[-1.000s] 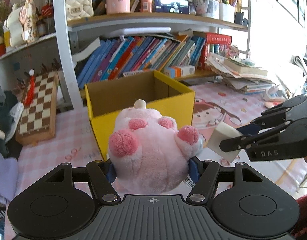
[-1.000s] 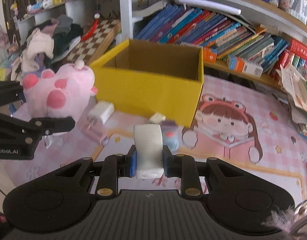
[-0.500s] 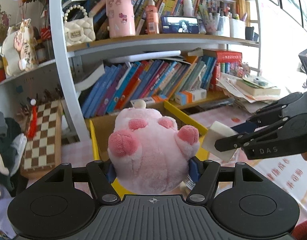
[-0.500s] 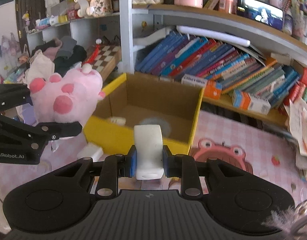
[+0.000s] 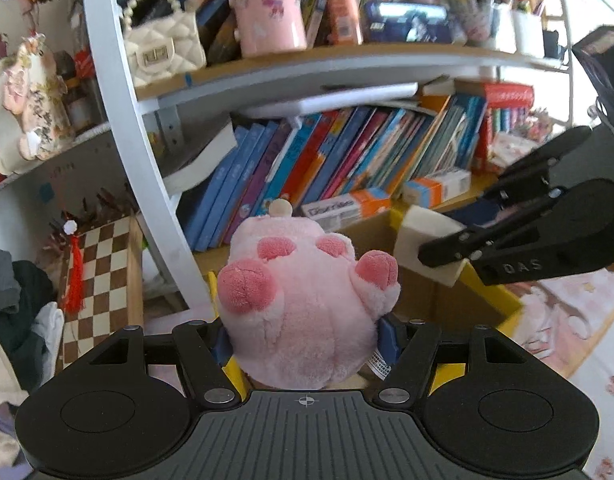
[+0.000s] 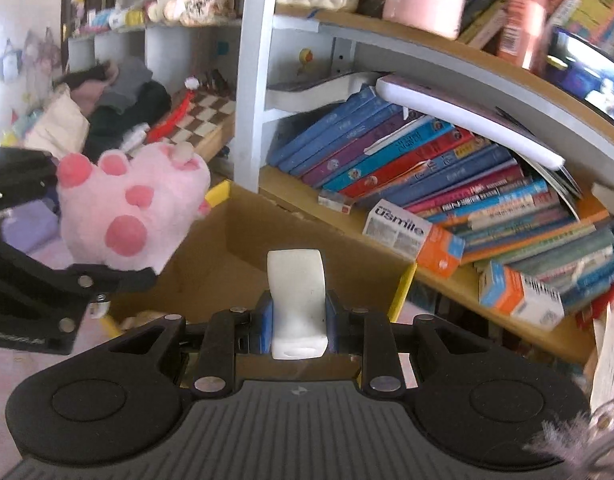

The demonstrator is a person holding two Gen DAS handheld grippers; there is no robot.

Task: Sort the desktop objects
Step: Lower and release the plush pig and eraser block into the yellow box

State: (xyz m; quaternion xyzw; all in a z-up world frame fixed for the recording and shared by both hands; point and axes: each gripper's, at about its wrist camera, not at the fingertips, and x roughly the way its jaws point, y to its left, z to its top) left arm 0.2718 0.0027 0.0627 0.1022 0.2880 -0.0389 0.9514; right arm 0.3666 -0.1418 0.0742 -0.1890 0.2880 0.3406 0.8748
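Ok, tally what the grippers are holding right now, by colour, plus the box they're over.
Pink: 1, the plush in the left gripper
White: 1, the block in the right gripper
Yellow: 1, the box
Total: 3

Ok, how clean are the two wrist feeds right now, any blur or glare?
Left wrist view: pink plush toy in the left gripper is sharp, upper shelf items smeared, window glare at right. Right wrist view: white block in the right gripper is crisp, books streaked, fisheye bends the shelf.
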